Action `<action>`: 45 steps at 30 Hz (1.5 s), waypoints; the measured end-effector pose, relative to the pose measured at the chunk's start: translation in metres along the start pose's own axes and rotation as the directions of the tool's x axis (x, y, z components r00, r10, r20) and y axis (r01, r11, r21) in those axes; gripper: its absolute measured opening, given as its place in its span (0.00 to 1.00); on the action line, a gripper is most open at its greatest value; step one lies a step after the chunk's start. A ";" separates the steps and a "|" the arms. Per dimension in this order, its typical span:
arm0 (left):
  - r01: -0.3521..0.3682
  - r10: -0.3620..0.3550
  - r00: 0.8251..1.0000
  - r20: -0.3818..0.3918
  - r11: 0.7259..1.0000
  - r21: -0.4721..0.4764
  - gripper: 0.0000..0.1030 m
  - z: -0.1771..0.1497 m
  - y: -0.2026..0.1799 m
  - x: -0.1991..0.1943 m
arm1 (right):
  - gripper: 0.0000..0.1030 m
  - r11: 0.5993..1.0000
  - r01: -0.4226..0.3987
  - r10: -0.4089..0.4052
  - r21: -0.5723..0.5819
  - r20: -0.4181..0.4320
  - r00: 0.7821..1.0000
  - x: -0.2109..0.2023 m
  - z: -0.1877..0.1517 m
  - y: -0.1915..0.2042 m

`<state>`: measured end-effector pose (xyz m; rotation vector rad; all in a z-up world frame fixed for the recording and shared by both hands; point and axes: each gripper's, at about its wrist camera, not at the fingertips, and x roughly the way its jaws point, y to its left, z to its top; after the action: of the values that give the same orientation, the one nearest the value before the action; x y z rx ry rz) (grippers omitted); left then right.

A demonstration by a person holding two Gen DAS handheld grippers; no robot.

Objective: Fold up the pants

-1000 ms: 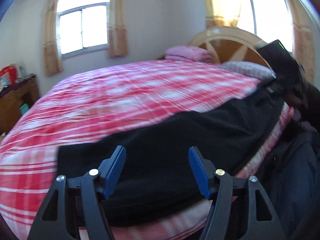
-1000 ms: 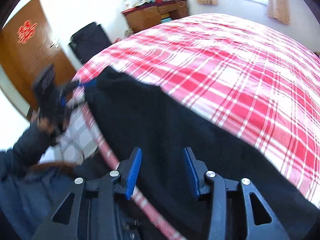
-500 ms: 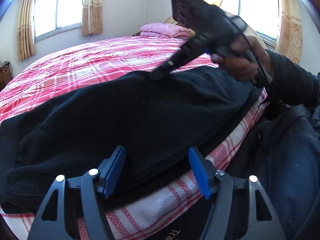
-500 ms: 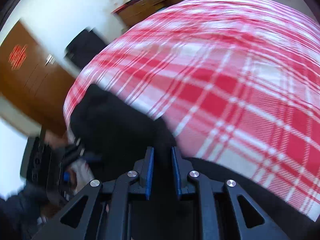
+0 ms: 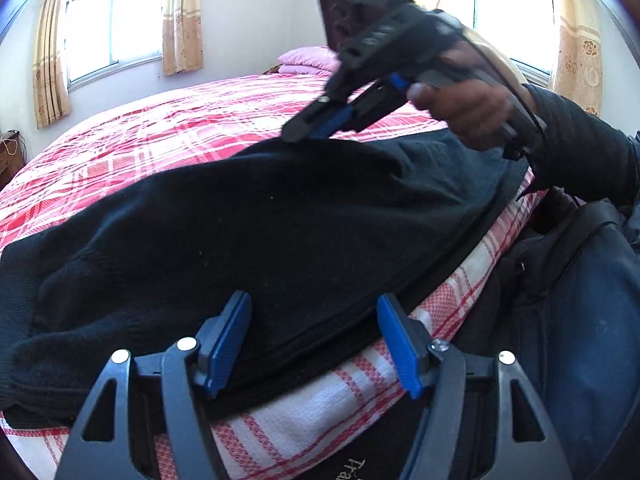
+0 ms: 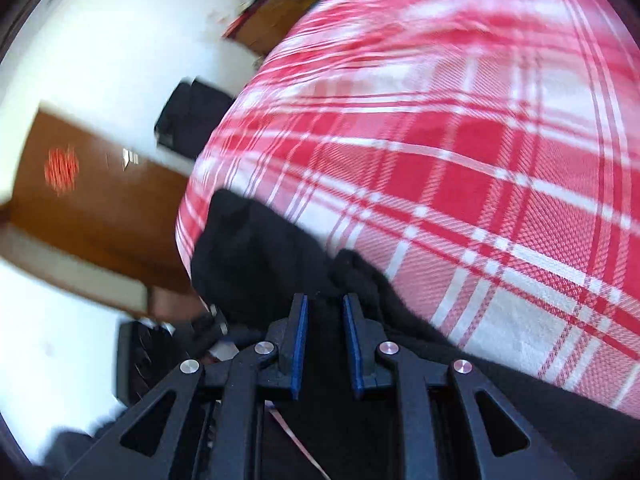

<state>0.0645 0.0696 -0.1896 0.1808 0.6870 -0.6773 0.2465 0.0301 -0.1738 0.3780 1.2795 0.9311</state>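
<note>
A: Two views. In the left wrist view, where do the pants (image 5: 256, 216) lie?

B: Along the near edge of the bed (image 5: 168, 132), spread black over the red-and-white plaid cover. Their near hem runs just inside the mattress edge, and a strip of plaid shows below it. Beyond the far edge of the cloth the cover lies bare up to the pink pillow (image 5: 308, 62).

A: And the left gripper (image 5: 316, 344)?

B: Released: its blue pads stand wide apart, one on either side of the near hem, gripping nothing. The right gripper (image 5: 316, 128) is seen from outside here, held in a hand (image 5: 468, 112), its tip touching the top of a raised fold of the pants.

A: Any writing?

B: A fragment of pale lettering, "Tra", shows on a dark surface at the bottom edge, below the mattress; the rest is cut off.

A: The right wrist view?

B: The right gripper (image 6: 323, 336) is clenched on the pants (image 6: 256, 256): the pads stand close together with black cloth between them. The fabric rises to the pads in a peak. To the right the plaid cover lies bare. Left of the bed's corner are a brown door (image 6: 92, 204) bearing a red emblem, blurred and unreadable, a dark chair (image 6: 188, 120), and a wooden dresser (image 6: 292, 8) beyond.
</note>
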 end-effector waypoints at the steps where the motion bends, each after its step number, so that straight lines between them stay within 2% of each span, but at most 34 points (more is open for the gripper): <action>1: -0.001 0.001 1.000 0.000 1.000 0.002 0.66 0.000 0.001 0.001 | 0.19 0.999 -0.014 0.014 0.037 0.005 1.000 0.000 0.003 -0.005; 4: -0.006 0.006 1.000 0.000 1.000 0.012 0.66 -0.002 0.000 0.000 | 0.19 0.983 -0.109 0.110 0.150 0.000 0.994 0.004 0.009 -0.021; 7: -0.011 0.011 1.000 -0.001 1.000 0.020 0.66 -0.003 -0.001 0.001 | 0.19 0.974 -0.130 0.130 0.184 0.012 0.991 0.006 0.010 -0.024; 14: -0.015 0.015 1.000 -0.002 0.999 0.029 0.66 -0.002 -0.001 0.000 | 0.19 0.985 0.003 -0.019 0.172 0.088 0.996 -0.012 0.014 -0.025; 16: -0.017 0.017 1.000 -0.003 0.999 0.031 0.66 -0.003 -0.001 0.000 | 0.23 0.986 0.051 -0.063 0.158 0.074 0.995 -0.009 0.018 -0.022; 17: -0.018 0.018 1.000 -0.003 0.999 0.034 0.66 -0.003 -0.001 0.001 | 0.24 0.987 0.048 -0.058 0.152 0.067 0.996 -0.006 0.019 -0.021; 19: -0.017 0.018 1.000 -0.003 0.999 0.033 0.66 -0.003 -0.001 0.000 | 0.24 0.990 0.054 -0.060 0.132 0.042 0.997 0.004 0.020 -0.015; 24: -0.016 0.016 1.000 -0.002 0.999 0.033 0.66 -0.003 -0.001 0.000 | 0.23 0.988 0.124 -0.127 0.088 0.029 0.991 0.021 0.019 -0.006; 25: -0.016 0.016 1.000 -0.002 0.999 0.033 0.66 -0.003 -0.001 0.000 | 0.21 0.989 0.123 -0.126 0.082 0.034 0.991 0.022 0.018 -0.004; 26: -0.015 0.015 1.000 -0.001 0.999 0.034 0.66 -0.003 -0.001 0.000 | 0.08 0.990 0.116 -0.119 0.076 0.040 0.992 0.021 0.018 -0.003; 32: -0.016 0.016 1.000 0.006 0.999 0.041 0.67 -0.005 -0.001 0.001 | 0.05 0.993 0.112 -0.115 0.028 0.149 0.982 -0.007 0.022 0.018; 35: -0.018 0.018 1.000 0.007 0.999 0.048 0.67 -0.006 -0.001 0.002 | 0.04 0.987 0.156 -0.159 0.028 0.167 0.973 -0.007 0.027 0.019; 38: -0.019 0.019 1.000 0.005 0.998 0.057 0.68 -0.008 -0.001 0.002 | 0.04 0.971 0.233 -0.239 0.052 0.143 0.960 0.009 0.032 0.003; 40: -0.013 0.013 1.000 0.005 0.998 0.061 0.71 -0.008 -0.003 0.002 | 0.04 0.961 0.271 -0.276 0.055 0.122 0.953 0.019 0.032 -0.008; 44: -0.024 0.024 1.000 0.007 0.997 0.076 0.74 -0.006 -0.010 0.003 | 0.07 0.969 0.241 -0.245 0.045 0.130 0.961 0.015 0.031 -0.007; 45: -0.026 0.025 1.000 0.007 0.997 0.073 0.74 -0.005 -0.010 0.002 | 0.17 0.968 0.246 -0.249 0.044 0.144 0.958 0.007 0.029 -0.004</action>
<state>0.0567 0.0627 -0.1936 0.2541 0.6538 -0.6783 0.2750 0.0401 -0.1729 0.2932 1.1724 0.6624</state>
